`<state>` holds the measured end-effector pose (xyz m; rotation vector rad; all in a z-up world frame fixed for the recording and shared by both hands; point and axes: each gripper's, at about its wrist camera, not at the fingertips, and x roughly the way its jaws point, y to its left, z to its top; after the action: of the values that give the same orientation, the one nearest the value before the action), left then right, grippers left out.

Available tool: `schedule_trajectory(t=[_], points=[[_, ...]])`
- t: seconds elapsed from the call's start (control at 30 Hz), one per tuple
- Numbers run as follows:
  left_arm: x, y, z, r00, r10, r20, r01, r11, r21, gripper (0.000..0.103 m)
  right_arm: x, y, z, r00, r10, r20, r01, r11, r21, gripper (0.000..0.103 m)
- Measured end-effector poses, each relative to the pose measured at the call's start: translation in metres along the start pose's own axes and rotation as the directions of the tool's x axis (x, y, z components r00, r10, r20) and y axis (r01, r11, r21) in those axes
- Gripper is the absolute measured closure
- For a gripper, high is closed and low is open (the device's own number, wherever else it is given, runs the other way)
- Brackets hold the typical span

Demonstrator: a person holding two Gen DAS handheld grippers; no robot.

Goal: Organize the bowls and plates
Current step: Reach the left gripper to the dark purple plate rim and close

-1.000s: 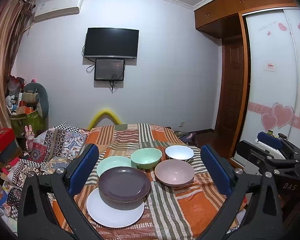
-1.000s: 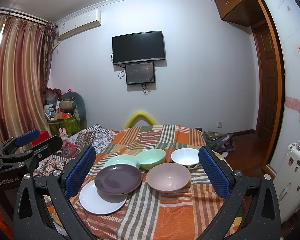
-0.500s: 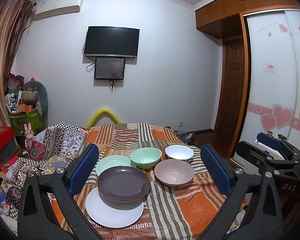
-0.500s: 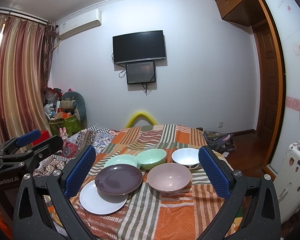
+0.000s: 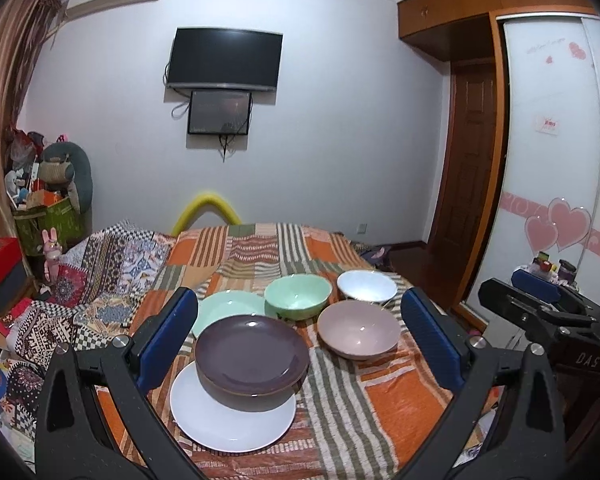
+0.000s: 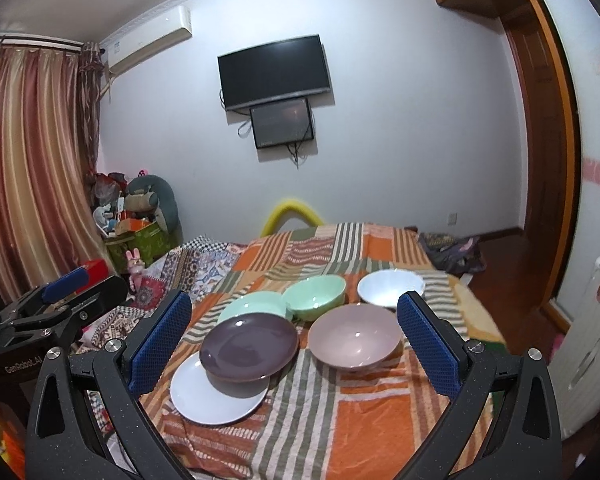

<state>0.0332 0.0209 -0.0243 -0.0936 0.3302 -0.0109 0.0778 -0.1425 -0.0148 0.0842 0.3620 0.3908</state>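
Note:
On a striped orange patchwork cloth (image 5: 396,408) sit a purple plate (image 5: 251,350) resting on a white plate (image 5: 231,424), a green plate (image 5: 227,308) behind them, a green bowl (image 5: 297,294), a white bowl (image 5: 366,284) and a pink bowl (image 5: 358,332). The same set shows in the right wrist view: purple plate (image 6: 247,346), white plate (image 6: 215,400), green plate (image 6: 251,306), green bowl (image 6: 314,294), white bowl (image 6: 388,286), pink bowl (image 6: 354,340). My left gripper (image 5: 300,340) is open and empty, above the near dishes. My right gripper (image 6: 295,344) is open and empty too.
The cloth covers a table or bed that runs toward the far wall with a TV (image 5: 223,58). Patterned blankets (image 5: 99,272) and clutter lie to the left. A wooden door (image 5: 466,156) and a wardrobe (image 5: 556,132) stand to the right. The other gripper (image 5: 540,308) shows at the right edge.
Both grippers tilted and shifted slightly; the right wrist view has rolled to the left. The dishes have not moved and both grippers stay open.

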Motion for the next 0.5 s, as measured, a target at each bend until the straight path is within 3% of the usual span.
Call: schedule_trajectory(t=[0.13, 0.23, 0.27, 0.37, 0.5], points=[[0.021, 0.019, -0.004, 0.999, 0.012, -0.051, -0.013, 1.0, -0.008, 0.0, 0.022, 0.004, -0.008, 0.999, -0.006, -0.052, 0.005, 1.0, -0.015, 0.001], [0.041, 0.039, -0.01, 0.994, 0.025, -0.104, -0.028, 0.999, -0.021, 0.011, 0.037, 0.006, -0.014, 0.996, 0.0, -0.086, -0.001, 1.0, -0.015, 0.001], [0.047, 0.044, -0.012, 0.992, 0.029, -0.122, -0.032, 0.999, -0.023, 0.017, 0.04, 0.007, -0.016, 0.995, 0.001, -0.095, -0.002, 1.0, -0.015, 0.004], [0.066, 0.065, -0.02, 0.983, 0.052, -0.174, -0.058, 0.998, -0.032, 0.023, 0.058, 0.01, -0.02, 0.99, 0.0, -0.141, -0.004, 1.0, -0.028, 0.012], [0.096, 0.094, -0.031, 0.966, 0.038, -0.257, -0.056, 0.997, -0.061, 0.025, 0.084, 0.016, -0.029, 0.978, 0.003, -0.207, -0.014, 0.999, -0.052, 0.02]])
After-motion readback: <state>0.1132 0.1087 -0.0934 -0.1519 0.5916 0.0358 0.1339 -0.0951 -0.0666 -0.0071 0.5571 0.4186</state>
